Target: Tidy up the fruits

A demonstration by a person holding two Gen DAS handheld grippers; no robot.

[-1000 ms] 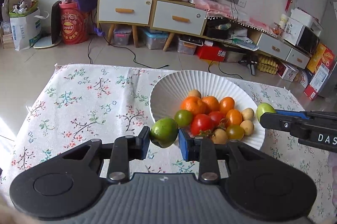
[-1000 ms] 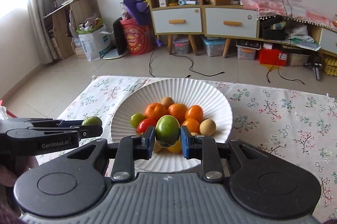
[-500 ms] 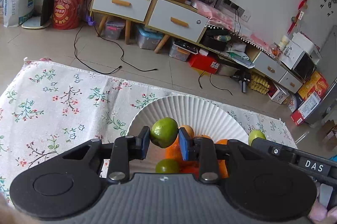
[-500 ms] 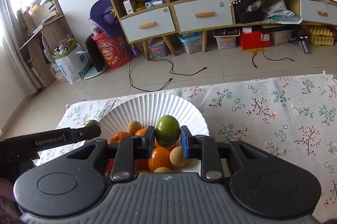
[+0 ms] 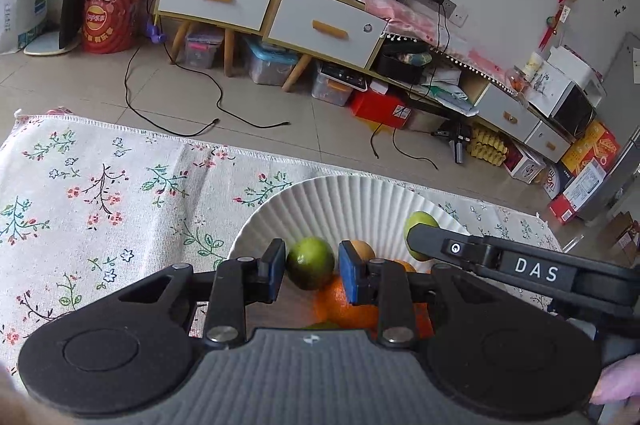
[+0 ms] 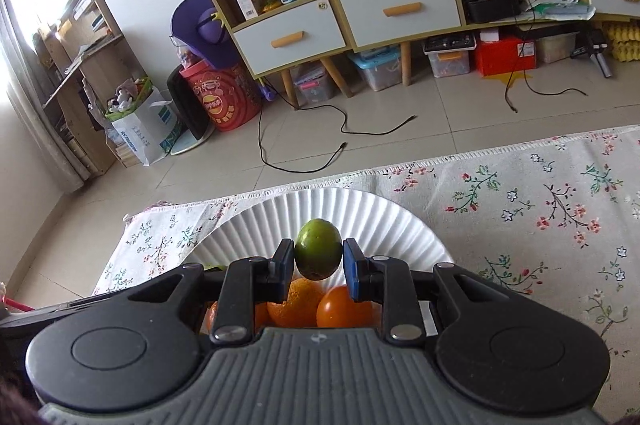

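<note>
Our left claw [image 5: 312, 271] has a green fruit [image 5: 311, 263] between its blue pads, though a thin gap shows on the right side, so it may be letting go, and our right claw [image 6: 318, 261] pinches another green fruit [image 6: 318, 253]; both hang over the white bowl [image 6: 360, 225] above the oranges [image 6: 316, 301]. We should go low and open slowly so nothing rolls out. The bowl sits on a flowery cloth [image 5: 100, 193], with a tiled floor and messy shelves beyond the bowl.
</note>
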